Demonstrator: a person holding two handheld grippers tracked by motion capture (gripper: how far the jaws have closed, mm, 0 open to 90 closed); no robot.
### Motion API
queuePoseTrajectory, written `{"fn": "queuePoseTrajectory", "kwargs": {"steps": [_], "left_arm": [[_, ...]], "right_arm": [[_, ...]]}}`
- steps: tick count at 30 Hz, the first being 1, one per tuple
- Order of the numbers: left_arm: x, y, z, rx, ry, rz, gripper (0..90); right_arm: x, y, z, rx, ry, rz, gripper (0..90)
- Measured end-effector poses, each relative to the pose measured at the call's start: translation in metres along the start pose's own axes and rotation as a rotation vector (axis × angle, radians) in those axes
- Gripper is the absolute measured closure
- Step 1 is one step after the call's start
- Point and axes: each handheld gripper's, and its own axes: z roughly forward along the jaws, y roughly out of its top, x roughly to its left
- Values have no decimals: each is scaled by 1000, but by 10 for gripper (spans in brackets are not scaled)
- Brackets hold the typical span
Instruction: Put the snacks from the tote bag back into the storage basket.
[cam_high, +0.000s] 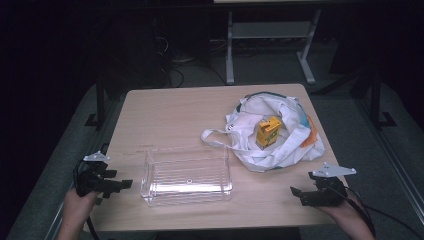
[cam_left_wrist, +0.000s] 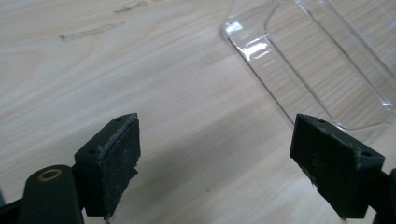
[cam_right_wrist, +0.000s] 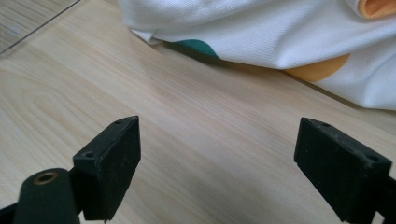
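Dark room; pale wood-grain table (cam_high: 175, 110), metal-legged stand on the floor beyond.

Yellow carton (cam_high: 267, 132): upright in the mouth of a white cloth bag (cam_high: 290, 150), far right of table; green and orange patches on the fabric, one loop handle trailing left.

Clear plastic bin (cam_high: 187, 176): near centre, empty, just left of the bag.

Left gripper (cam_high: 122, 184): near left edge, jaws wide apart, nothing between, bin corner just ahead.

Right gripper (cam_high: 296, 192): near right, jaws likewise spread, empty, bag hem close in front.

Step, by judgement: start position, nothing yet grasped. Likely next: right reach into bag for carton, transfer to bin; slack fabric a snag risk.
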Motion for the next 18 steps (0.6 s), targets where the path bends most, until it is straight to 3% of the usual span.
{"fn": "queuePoseTrajectory", "kwargs": {"steps": [7,12,18], "left_arm": [[-10,1,0,37,17,21,160],[-14,-1,4,83,12,54,160],[-16,-3,-1,54,3,61,160]], "right_arm": [[0,7,-7,-5,-11,2,283],[-1,15,-9,16,-7,2,500],[-2,21,-11,17,-10,10,749]]}}
